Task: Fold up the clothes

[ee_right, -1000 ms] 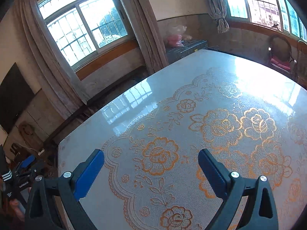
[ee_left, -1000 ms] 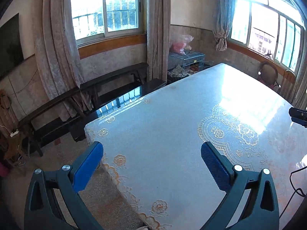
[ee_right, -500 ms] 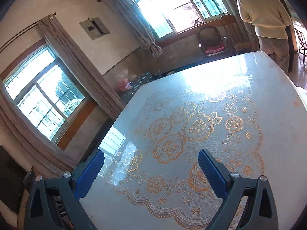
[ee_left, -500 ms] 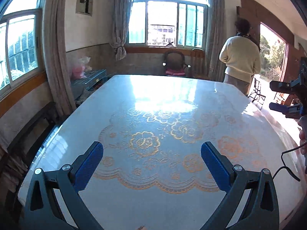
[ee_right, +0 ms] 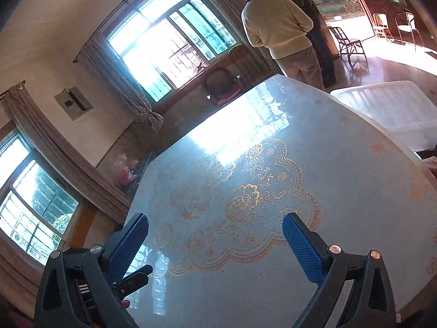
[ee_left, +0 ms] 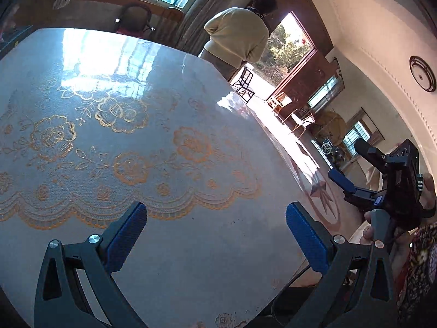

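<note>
Dark tongs (ee_left: 215, 235), ribbed blue pads (ee_left: 127, 236), silver screws (ee_left: 94, 238)

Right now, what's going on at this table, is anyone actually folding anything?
Not yet. A person holds the left gripper and the right gripper over the table, both open and holding nothing. No clothes show on the flowered tablecloth. A white bin sits by the table's far right edge; its contents can't be seen. Another person stands beyond the table, facing away.
</note>
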`<state>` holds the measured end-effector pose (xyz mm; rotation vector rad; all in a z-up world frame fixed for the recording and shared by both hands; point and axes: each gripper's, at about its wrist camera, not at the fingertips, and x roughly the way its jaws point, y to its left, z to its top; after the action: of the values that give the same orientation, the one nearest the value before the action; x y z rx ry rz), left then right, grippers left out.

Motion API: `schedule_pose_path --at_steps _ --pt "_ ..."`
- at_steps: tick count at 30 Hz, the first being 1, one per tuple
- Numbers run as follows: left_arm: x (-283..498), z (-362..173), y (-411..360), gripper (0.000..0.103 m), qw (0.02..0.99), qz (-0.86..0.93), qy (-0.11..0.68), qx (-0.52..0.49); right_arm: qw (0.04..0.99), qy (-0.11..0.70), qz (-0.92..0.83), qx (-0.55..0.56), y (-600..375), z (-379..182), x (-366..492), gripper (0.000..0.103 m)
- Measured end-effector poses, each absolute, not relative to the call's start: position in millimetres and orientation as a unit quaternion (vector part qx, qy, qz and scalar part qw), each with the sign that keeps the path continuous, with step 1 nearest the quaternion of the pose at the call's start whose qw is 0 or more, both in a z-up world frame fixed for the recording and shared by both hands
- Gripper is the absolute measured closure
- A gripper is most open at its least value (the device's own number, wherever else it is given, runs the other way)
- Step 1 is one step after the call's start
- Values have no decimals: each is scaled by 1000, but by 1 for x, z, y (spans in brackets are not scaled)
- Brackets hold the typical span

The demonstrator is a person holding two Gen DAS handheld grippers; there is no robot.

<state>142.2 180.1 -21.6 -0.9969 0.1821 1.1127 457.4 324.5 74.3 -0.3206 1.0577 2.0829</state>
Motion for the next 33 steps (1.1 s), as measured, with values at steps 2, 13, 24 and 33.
schedule_pose_path --at_steps 2,13,24,33 --pt "151 -22 177 0 735 508 112 -434 387 414 812 -137 314 72 458 2" --pt "107 27 151 0 654 702 94 -266 289 289 859 -308 265 60 342 2" --pt "35 29 108 0 556 789 39 -258 226 249 871 -359 255 44 299 2" --pt "59 6 138 0 574 751 95 -311 311 298 827 -361 280 19 364 2"
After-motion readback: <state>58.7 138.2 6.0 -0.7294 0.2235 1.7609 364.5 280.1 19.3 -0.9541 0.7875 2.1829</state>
